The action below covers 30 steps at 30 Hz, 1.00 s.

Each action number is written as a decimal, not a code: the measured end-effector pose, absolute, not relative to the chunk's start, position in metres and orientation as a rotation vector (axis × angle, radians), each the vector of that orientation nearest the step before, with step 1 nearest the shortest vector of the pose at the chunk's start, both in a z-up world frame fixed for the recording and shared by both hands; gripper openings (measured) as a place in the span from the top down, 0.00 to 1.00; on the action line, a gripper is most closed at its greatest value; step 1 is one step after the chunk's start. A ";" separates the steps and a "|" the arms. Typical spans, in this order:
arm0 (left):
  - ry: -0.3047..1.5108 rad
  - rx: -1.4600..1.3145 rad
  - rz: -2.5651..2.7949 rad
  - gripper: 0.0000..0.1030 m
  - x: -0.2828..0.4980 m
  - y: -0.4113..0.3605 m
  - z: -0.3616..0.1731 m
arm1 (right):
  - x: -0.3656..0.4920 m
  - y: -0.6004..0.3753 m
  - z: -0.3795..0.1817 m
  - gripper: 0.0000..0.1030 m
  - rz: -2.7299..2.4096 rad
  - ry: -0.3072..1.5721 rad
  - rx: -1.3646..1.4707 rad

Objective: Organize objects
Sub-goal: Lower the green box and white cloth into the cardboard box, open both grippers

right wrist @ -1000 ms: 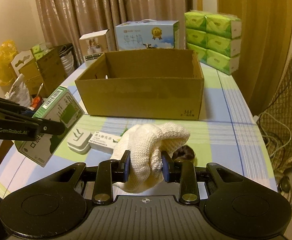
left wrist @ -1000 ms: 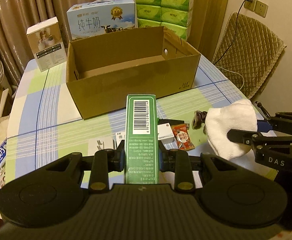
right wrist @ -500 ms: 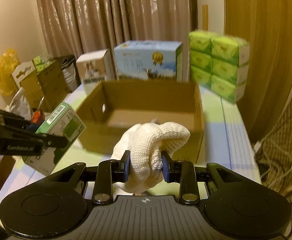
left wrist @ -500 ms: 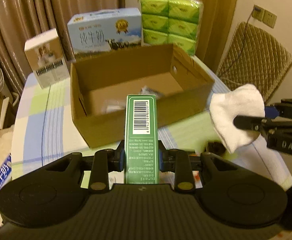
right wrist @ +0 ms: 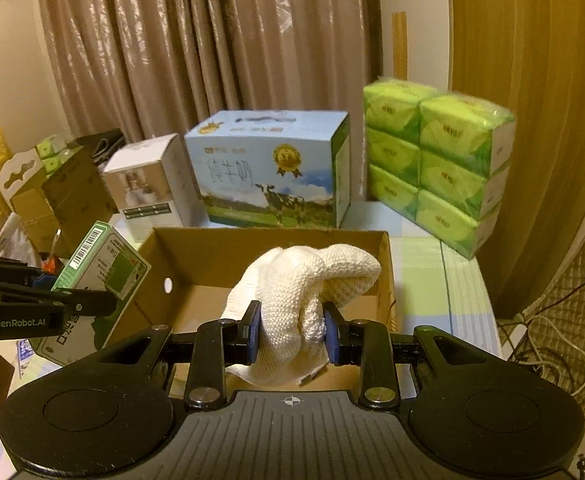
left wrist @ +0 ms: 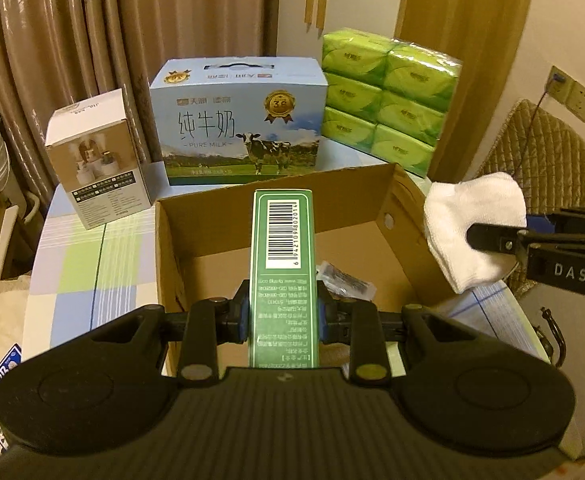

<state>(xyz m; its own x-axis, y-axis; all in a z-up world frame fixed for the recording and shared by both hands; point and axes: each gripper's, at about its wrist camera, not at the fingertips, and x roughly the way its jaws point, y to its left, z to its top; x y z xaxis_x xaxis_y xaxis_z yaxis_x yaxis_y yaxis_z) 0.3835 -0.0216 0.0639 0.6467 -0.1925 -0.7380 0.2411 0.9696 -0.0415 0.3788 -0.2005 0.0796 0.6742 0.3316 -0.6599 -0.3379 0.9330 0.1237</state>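
My left gripper (left wrist: 283,314) is shut on a tall green box (left wrist: 283,256) with a barcode on top, held above the open cardboard box (left wrist: 172,248). My right gripper (right wrist: 290,334) is shut on a bunched white cloth (right wrist: 292,288), over the near right part of the same cardboard box (right wrist: 196,256). In the left wrist view the white cloth (left wrist: 468,220) hangs at the right, beside the carton's right wall. The green box (right wrist: 104,276) shows at the left in the right wrist view. A small dark packet (left wrist: 344,282) lies on the carton floor.
Behind the carton stand a blue milk carton (left wrist: 240,120), a small white product box (left wrist: 98,168) and a stack of green tissue packs (left wrist: 388,96). The checked tablecloth (left wrist: 76,264) shows to the left. Curtains hang behind; a quilted chair (left wrist: 544,152) is at the right.
Both grippers have carried their loads forward and upward from over the near table to above the open carton. The small items on the table have dropped out of sight. Both grips are unchanged.
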 end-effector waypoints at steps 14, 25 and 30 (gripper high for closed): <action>0.860 0.033 -0.231 0.76 0.437 -0.018 0.020 | 0.412 -0.185 0.032 0.72 0.370 0.803 -0.003; 0.857 -0.003 -0.221 0.70 0.435 -0.008 0.007 | 0.417 -0.183 0.019 0.72 0.376 0.822 0.001; 0.847 -0.002 -0.227 0.70 0.429 -0.004 0.011 | 0.418 -0.184 0.024 0.37 0.413 0.746 0.060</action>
<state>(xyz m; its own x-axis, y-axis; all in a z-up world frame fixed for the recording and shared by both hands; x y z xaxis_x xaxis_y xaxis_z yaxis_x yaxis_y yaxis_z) 0.4285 -0.0039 0.0113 0.6394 -0.1999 -0.7424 0.1982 0.9758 -0.0920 0.4179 -0.1835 0.0242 0.6579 0.3854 -0.6470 -0.3431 0.9182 0.1981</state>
